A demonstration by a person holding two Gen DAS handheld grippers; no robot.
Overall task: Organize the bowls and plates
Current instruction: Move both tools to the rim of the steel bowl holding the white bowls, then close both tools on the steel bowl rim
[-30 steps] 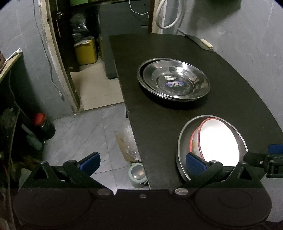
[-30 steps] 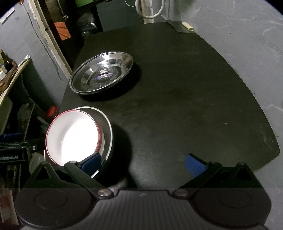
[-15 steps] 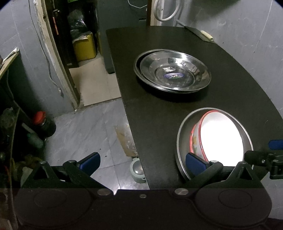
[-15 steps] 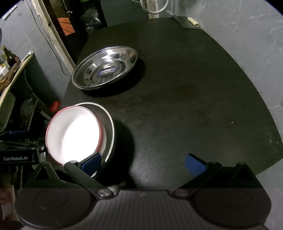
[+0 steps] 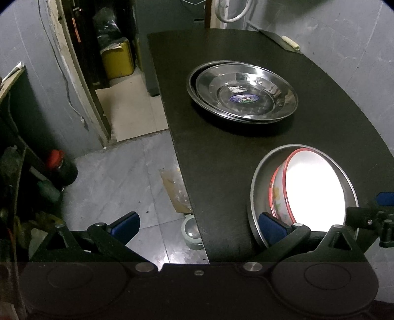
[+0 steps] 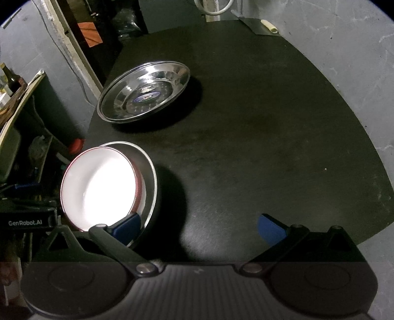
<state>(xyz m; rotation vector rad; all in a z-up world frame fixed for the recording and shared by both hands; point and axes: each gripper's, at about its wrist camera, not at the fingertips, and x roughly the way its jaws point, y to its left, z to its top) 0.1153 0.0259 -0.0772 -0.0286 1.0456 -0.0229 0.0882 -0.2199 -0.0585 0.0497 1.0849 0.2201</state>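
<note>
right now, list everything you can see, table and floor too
table: 1, black, centre of both views
steel plates: 2 stacked, silver, far left part of table
steel bowl: 1, silver, near left edge of table
white bowl: 1, white with red rim, tilted inside steel bowl
knife: 1, pale handle, far end of table by wall
hose: 1, white, on wall behind table
yellow box: 1, yellow, in doorway
jar: 1, dark with red lid, on floor at left
small bowl: 1, pale, on floor below table edge
left gripper: 1, black with blue pads, open, at table edge
right gripper: 1, black with blue pads, open, over table
</note>
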